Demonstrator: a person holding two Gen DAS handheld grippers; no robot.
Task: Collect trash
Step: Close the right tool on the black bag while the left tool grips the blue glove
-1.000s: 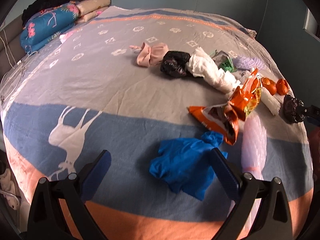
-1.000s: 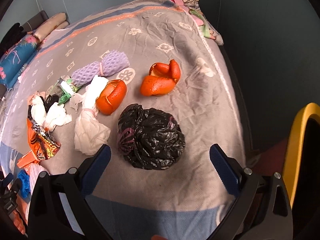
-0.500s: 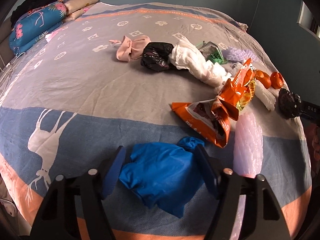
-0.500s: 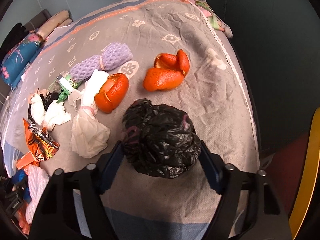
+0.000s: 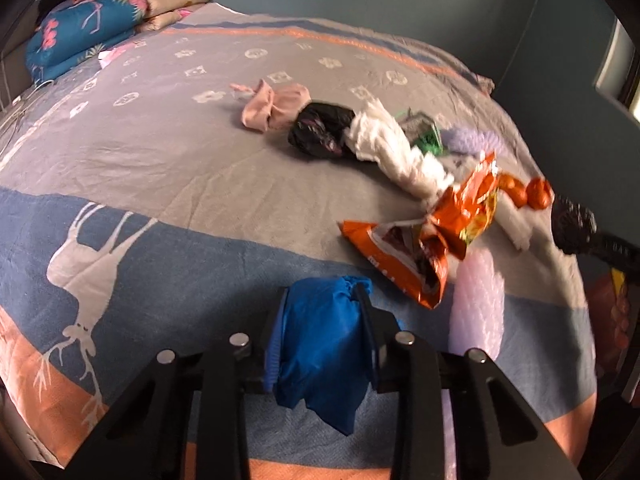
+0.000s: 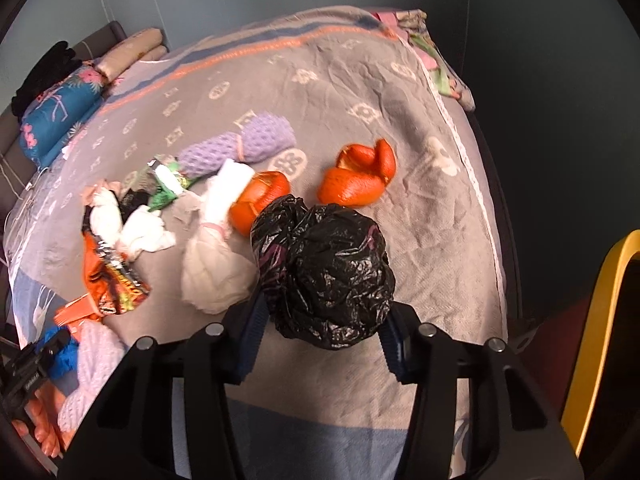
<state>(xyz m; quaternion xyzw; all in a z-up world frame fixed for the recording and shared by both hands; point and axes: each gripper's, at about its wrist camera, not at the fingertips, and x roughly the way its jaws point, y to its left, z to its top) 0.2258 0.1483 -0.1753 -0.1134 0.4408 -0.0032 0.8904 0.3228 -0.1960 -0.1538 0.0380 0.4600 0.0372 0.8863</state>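
You are working over a bed [image 5: 168,168] covered in a grey, blue and orange blanket with a white deer print, trash strewn across its right half. At the head lies a folded blue floral quilt [image 5: 80,36].

Your left gripper [image 5: 320,344] has its tongs pressed in on a crumpled blue plastic bag [image 5: 316,352], which bulges between them and hangs out below, near the foot of the bed. Your right gripper [image 6: 322,332] pinches a balled black plastic bag [image 6: 328,272], held close to the bed's right edge, just in front of the orange peels.

Beyond the blue bag lies a torn orange snack packet [image 5: 432,236], with a pale lilac foam sleeve [image 5: 476,300] just beside it. Farther up sit a white tissue wad [image 5: 396,152], a second black bag [image 5: 320,130] touching it, and a pink cloth scrap [image 5: 272,110].

In the right wrist view, a white knotted bag [image 6: 212,272] lies left of the held black bag, a purple foam net [image 6: 240,146] sits behind it, and two orange peels [image 6: 356,180] rest near each other on the grey band.
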